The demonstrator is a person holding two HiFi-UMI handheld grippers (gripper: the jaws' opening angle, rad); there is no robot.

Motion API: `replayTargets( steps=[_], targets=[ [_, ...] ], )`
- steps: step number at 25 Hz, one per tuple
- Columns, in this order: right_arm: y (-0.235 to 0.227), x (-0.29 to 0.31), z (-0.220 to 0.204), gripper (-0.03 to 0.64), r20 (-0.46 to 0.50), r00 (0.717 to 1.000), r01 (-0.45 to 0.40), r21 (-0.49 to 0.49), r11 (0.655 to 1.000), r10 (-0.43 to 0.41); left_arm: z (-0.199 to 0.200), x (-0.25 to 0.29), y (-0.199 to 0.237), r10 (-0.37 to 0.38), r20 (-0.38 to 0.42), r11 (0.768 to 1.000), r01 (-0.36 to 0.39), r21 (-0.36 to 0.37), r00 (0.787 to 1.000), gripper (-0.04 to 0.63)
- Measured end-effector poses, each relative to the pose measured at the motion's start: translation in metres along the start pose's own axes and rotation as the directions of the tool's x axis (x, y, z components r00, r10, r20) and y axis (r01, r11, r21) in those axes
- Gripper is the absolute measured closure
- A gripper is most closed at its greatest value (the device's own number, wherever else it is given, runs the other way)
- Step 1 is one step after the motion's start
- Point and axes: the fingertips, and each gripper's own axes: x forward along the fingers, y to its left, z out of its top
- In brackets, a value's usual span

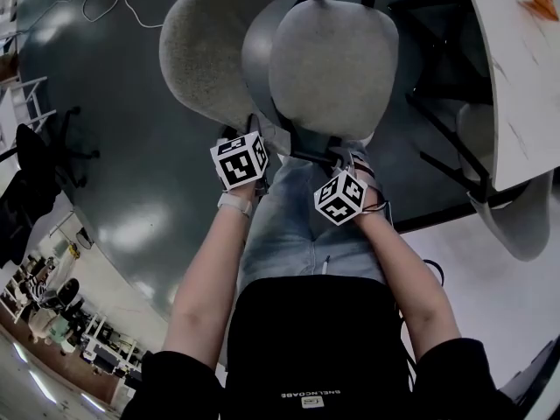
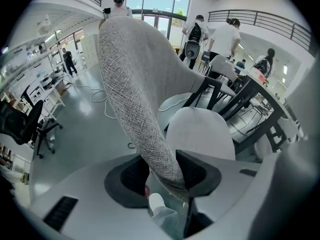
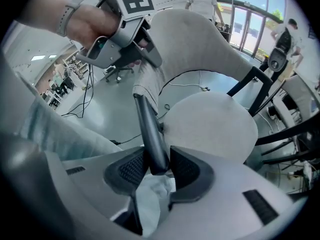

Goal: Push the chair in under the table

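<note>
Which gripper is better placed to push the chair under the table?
Right. The right gripper is shut on the dark frame bar, on the table's side. The left gripper is opening its jaws, the backrest edge between them, so probably a weaker push.

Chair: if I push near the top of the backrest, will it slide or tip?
Probably slides: the floor looks smooth and glossy. The backrest rises tall above the seat, so a push near its top could tilt the chair if a leg catches. Its shell looks stiff.
</note>
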Motion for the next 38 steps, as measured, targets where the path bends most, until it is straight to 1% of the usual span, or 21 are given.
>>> replayTargets(
  steps=[9,15,20,22,27,29,30,32,33,34,35,36,38],
  targets=[
    [-0.039,-0.021,-0.041,0.476,-0.015,1.0,-0.002,-0.025,1.0,0.001,-0.016,-0.003,-0.046,-0.015,-0.027,0.999,0.013,-0.044,1.0,0.419],
    [-0.062,-0.034,-0.068,0.474,-0.022,1.0,0.011,-0.046,0.999,-0.012,-0.028,-0.004,-0.076,-0.021,-0.05,0.997,0.017,-0.073,0.999,0.411],
    [-0.072,-0.04,-0.078,0.472,-0.021,1.0,0.019,-0.047,0.999,-0.021,-0.033,-0.006,-0.09,-0.04,-0.066,0.995,0.034,-0.095,0.997,0.402],
    [-0.072,-0.039,-0.08,0.468,-0.021,1.0,0.011,-0.022,1.0,-0.011,-0.034,-0.006,-0.09,-0.046,-0.072,0.995,0.039,-0.097,0.996,0.396],
    [-0.069,-0.039,-0.081,0.457,-0.021,1.0,-0.006,0.101,0.995,0.008,-0.039,-0.009,-0.087,-0.079,-0.112,0.995,0.071,-0.075,0.991,0.365],
    [-0.068,-0.043,-0.083,0.445,-0.018,1.0,0.001,0.164,0.987,0.002,-0.04,-0.013,-0.085,-0.099,-0.119,0.995,0.094,-0.046,0.988,0.348],
    [-0.069,-0.046,-0.084,0.445,-0.013,1.0,0.008,0.198,0.98,-0.005,-0.039,-0.016,-0.084,-0.106,-0.113,0.994,0.104,-0.018,0.988,0.329],
    [-0.068,-0.052,-0.084,0.445,0.009,1.0,0.015,0.28,0.96,-0.019,-0.034,-0.026,-0.08,-0.114,-0.095,0.99,0.121,0.069,0.989,0.324],
    [-0.067,-0.055,-0.084,0.443,0.029,0.999,0.012,0.335,0.942,-0.023,-0.031,-0.033,-0.078,-0.117,-0.083,0.985,0.126,0.115,0.99,0.324],
    [-0.066,-0.057,-0.084,0.443,0.051,0.998,0.005,0.399,0.917,-0.028,-0.026,-0.039,-0.075,-0.118,-0.068,0.979,0.128,0.159,0.991,0.324],
    [-0.066,-0.06,-0.084,0.443,0.075,0.997,-0.007,0.471,0.882,-0.032,-0.021,-0.046,-0.07,-0.119,-0.048,0.971,0.126,0.201,0.992,0.324],
    [-0.065,-0.062,-0.083,0.442,0.098,0.995,-0.024,0.547,0.837,-0.035,-0.014,-0.053,-0.064,-0.119,-0.025,0.963,0.121,0.24,0.993,0.324],
    [-0.062,-0.065,-0.08,0.428,0.137,0.99,-0.06,0.684,0.727,-0.047,0.004,-0.066,-0.051,-0.12,0.026,0.946,0.106,0.308,0.992,0.324]
  ],
)
